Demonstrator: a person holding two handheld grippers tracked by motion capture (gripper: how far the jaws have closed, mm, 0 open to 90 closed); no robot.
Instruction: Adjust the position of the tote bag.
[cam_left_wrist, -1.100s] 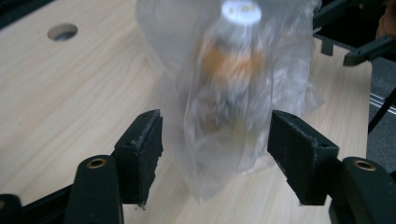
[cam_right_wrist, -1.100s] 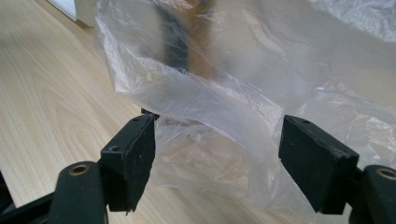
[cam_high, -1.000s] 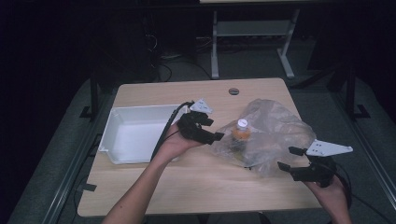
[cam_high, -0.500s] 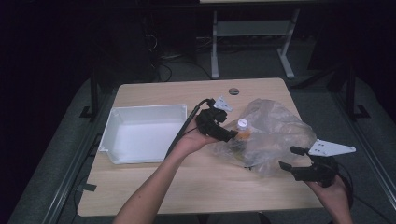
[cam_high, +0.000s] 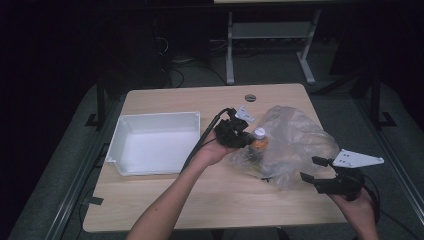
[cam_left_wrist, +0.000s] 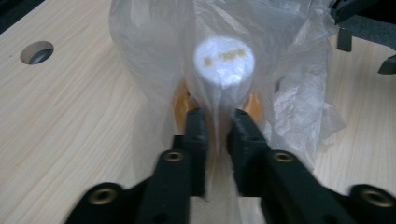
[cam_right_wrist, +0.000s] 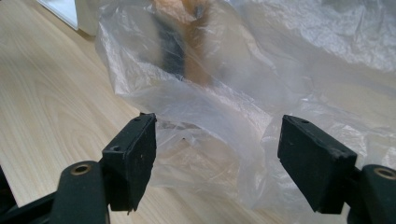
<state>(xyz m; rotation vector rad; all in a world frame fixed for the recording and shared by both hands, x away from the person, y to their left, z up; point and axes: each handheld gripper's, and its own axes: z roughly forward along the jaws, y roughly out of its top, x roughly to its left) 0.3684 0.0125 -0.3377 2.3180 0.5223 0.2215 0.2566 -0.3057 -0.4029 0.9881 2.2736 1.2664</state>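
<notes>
A clear plastic bag (cam_high: 300, 137) lies crumpled on the right half of the wooden table. Inside it stands a small orange bottle (cam_high: 259, 141) with a white cap (cam_left_wrist: 224, 60). My left gripper (cam_high: 248, 139) is at the bag's left side. Its jaws have just been closing, and in the left gripper view (cam_left_wrist: 218, 125) they pinch a fold of bag film (cam_left_wrist: 219, 107) right in front of the bottle. My right gripper (cam_high: 311, 169) stands open at the bag's near right edge. The bag (cam_right_wrist: 219, 102) lies just beyond its fingers (cam_right_wrist: 133, 154), untouched.
A white rectangular tray (cam_high: 159, 115) sits on the left half of the table. A round cable hole (cam_high: 250, 97) is near the far edge. Bare wood lies in front of the tray and bag. Beyond the table are dark floor and a metal table frame (cam_high: 230, 45).
My left gripper has moved right from beside the tray to the bottle and closed on the bag film. The right gripper has stayed where it was, still open.
</notes>
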